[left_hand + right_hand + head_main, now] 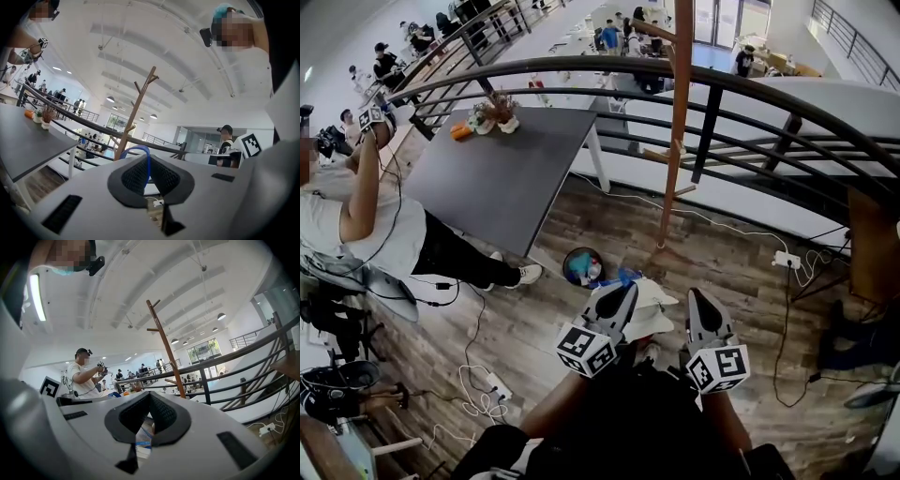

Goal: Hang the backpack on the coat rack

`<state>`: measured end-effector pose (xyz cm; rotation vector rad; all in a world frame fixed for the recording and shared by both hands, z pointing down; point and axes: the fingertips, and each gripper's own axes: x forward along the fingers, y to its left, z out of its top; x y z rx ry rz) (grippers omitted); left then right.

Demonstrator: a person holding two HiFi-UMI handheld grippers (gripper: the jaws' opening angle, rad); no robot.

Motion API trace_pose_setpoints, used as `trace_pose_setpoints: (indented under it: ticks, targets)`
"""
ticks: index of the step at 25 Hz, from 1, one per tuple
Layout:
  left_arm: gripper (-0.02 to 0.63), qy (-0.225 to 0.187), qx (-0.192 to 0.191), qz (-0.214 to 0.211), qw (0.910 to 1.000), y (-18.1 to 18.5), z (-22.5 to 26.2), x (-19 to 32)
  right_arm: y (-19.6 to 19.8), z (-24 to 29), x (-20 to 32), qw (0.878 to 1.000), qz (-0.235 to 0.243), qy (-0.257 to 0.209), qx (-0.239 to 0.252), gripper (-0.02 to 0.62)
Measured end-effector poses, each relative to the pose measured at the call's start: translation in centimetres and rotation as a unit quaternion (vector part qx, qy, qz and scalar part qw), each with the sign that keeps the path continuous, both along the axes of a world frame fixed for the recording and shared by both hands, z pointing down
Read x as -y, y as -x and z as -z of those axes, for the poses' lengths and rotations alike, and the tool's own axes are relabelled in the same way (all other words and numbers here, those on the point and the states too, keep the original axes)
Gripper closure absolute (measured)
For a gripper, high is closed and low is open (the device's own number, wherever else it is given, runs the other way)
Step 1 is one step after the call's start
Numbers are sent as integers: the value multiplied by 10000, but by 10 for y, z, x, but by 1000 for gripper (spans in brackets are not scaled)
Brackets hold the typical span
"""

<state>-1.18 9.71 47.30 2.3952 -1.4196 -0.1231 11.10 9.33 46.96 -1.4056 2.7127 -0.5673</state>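
Observation:
The wooden coat rack (678, 122) stands on the plank floor by the railing, ahead of both grippers. It also shows as a branched pole in the left gripper view (136, 110) and in the right gripper view (164, 348). A white backpack (654, 307) with blue trim hangs low between the two grippers, mostly hidden behind them. My left gripper (628, 287) is shut, and a blue strap loop (143, 152) sticks out between its pads. My right gripper (694, 296) is shut too, with blue and white backpack fabric (143, 437) showing in the gap below its pads.
A dark table (506, 169) with an orange item and a small plant stands to the left. A black curved railing (712, 80) runs behind the rack. A round bin (581, 265) sits near the rack's foot. A person (366, 216) sits at left. Cables and a power strip (785, 260) lie at right.

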Motion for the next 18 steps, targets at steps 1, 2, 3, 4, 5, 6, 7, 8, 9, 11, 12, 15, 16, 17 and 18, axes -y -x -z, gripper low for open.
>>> trace_pose_setpoints:
  ticks: [1,2,3,4,5,6,7,8,9,11,12,15,16,17,18]
  targets:
    - [592,0,2,-23,10000,-1,0,1,1,0,2,10000,-8,-2,-9,583]
    - [592,13,-8,-44,10000,-1,0,1,1,0,3,10000,-16,-3,-25,583]
    - [592,37,-26,-63,10000,-1,-1,1,2,0,4,10000,-25,-7,-43,583]
    - [592,66,-44,-79,9999,0,-3,1,3,0,5,10000,-38,-13,-57,583]
    - [592,90,-56,-93,9999,1,-5,2,4,0,7,10000,-56,-13,-63,583]
    - [592,108,-64,-108,9999,2,-6,3,5,0,9,10000,-75,-4,-63,583]
    - [592,120,-68,-126,9998,2,-8,6,6,0,12,9999,-91,6,-61,583]
    - [592,131,-70,-154,9998,2,-9,8,7,0,14,9999,-104,12,-59,583]
    - [592,139,-70,-190,9997,2,-10,9,7,0,16,9999,-113,13,-61,583]
    - [592,144,-68,-268,9995,0,-11,11,8,0,20,9999,-128,12,-81,583]
    - [592,141,-67,-300,9994,-1,-11,13,9,-1,22,9999,-134,16,-96,583]
    - [592,135,-84,-383,9991,-2,-12,22,11,-3,32,9998,-167,28,-108,583]
    - [592,137,-93,-409,9990,-2,-13,25,11,-4,36,9998,-185,29,-109,583]
    - [592,143,-102,-429,9989,-2,-15,29,12,-6,40,9997,-204,30,-112,583]
    - [592,155,-112,-443,9988,-1,-16,32,12,-6,42,9997,-224,33,-113,583]
